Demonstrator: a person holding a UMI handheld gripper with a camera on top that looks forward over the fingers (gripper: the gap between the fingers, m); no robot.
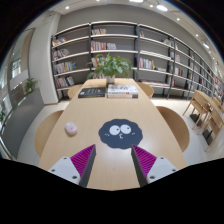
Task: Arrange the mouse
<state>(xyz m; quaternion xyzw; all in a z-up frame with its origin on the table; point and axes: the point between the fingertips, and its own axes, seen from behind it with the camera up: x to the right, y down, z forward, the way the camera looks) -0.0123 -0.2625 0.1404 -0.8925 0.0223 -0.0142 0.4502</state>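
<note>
A small white mouse [71, 128] lies on the light wooden table [90, 112], to the left of and beyond my fingers. A dark blue mouse mat [120, 133] with a cartoon face lies just ahead of the fingers, in the middle of the table. My gripper [113, 158] is open and empty, held above the table's near edge. Its magenta pads [82, 156] stand wide apart with bare table between them.
Books [93, 92] and a potted plant [111, 68] stand at the table's far end. Wooden chairs [176, 125] stand around the table, with more chairs and a table at the right. Bookshelves [110, 45] line the back wall.
</note>
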